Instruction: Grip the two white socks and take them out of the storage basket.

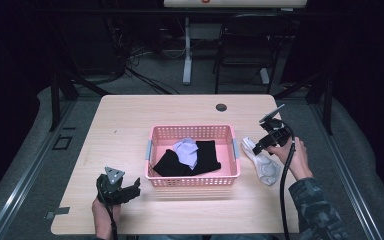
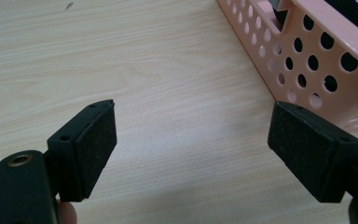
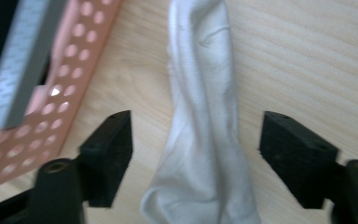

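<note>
Left claw: your left claw (image 1: 134, 190) is nearest to you, low over the table (image 1: 130, 125), just beside the near left corner of the basket. Its jaws stand wide apart, released, and between them you see bare wood; nothing is held.
Left claw pads: in the left gripper view the black pads (image 2: 93, 147) face each other with a wide gap, and the basket wall is just beyond the right one.
Right claw: your right claw (image 1: 259, 146) is at the right side of the basket, pointing down toward the white sock. Its jaws are released; the pads do not press on the cloth.
White sock: the white sock (image 3: 205, 121) lies flat on the table, just beside the right wall of the basket, and runs between the two open jaws in the right gripper view.
Basket: the pink basket (image 1: 190, 131) stands in the middle of the table, with grey handles at its ends.
Inside basket: a black cloth (image 1: 172, 162) lies there, and a pale lilac cloth (image 1: 186, 151) on top of it.
</note>
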Motion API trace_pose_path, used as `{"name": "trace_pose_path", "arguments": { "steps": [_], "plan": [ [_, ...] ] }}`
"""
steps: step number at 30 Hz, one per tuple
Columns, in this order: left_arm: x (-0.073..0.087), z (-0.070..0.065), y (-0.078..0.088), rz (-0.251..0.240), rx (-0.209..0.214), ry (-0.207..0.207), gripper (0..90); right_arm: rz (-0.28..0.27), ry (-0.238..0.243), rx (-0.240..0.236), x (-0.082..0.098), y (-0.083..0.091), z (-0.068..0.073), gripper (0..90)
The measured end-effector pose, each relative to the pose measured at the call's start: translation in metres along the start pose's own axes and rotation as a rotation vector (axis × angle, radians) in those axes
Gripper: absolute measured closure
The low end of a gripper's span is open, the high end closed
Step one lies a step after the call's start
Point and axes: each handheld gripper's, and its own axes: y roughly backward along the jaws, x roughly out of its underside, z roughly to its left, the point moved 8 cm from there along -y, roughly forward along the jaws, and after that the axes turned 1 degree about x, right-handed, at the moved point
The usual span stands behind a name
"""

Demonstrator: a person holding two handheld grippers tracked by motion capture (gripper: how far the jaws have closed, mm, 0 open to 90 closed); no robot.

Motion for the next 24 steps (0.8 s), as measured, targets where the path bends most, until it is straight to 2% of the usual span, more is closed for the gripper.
{"name": "trace_pose_path", "arguments": {
  "steps": [2,3,4,6,7,9,11,12,13,14,17,24],
  "plan": [
    [0.0,0.0,0.0,0.001,0.0,-0.002,15.6,-0.005,0.019,-0.013,0.001,0.004,0.002,19.8],
    [0.0,0.0,0.0,0.001,0.0,-0.001,15.6,-0.023,0.034,-0.028,0.005,0.013,0.008,13.8],
    [0.0,0.0,0.0,0.0,0.0,0.0,15.6,-0.036,0.042,-0.037,0.007,0.017,0.011,13.4],
    [0.0,0.0,0.0,-0.002,0.0,0.001,15.6,-0.06,0.05,-0.077,0.011,0.024,0.018,7.2],
    [0.0,0.0,0.0,-0.003,0.0,0.0,15.6,-0.06,0.06,-0.068,0.013,0.026,0.019,4.1],
    [0.0,0.0,0.0,-0.004,0.002,0.0,15.6,-0.063,0.072,-0.059,0.016,0.029,0.021,2.5],
    [0.0,0.0,0.0,-0.005,0.002,0.001,15.6,-0.089,0.078,-0.069,0.021,0.033,0.026,0.8],
    [0.0,0.0,0.0,-0.005,0.001,0.0,15.6,-0.089,0.101,-0.061,0.024,0.036,0.027,0.0],
    [-0.001,0.0,0.0,-0.005,0.0,0.0,15.6,-0.113,0.101,-0.075,0.029,0.039,0.03,0.0],
    [-0.001,0.0,0.0,-0.005,0.001,-0.001,15.6,-0.108,0.12,-0.074,0.032,0.041,0.03,0.0],
    [0.0,0.0,0.0,-0.003,0.0,0.0,15.6,-0.144,0.121,-0.072,0.04,0.044,0.033,0.0],
    [0.0,-0.001,0.0,-0.003,-0.001,0.0,15.6,-0.165,0.131,-0.056,0.061,0.043,0.033,0.0]
  ]
}}
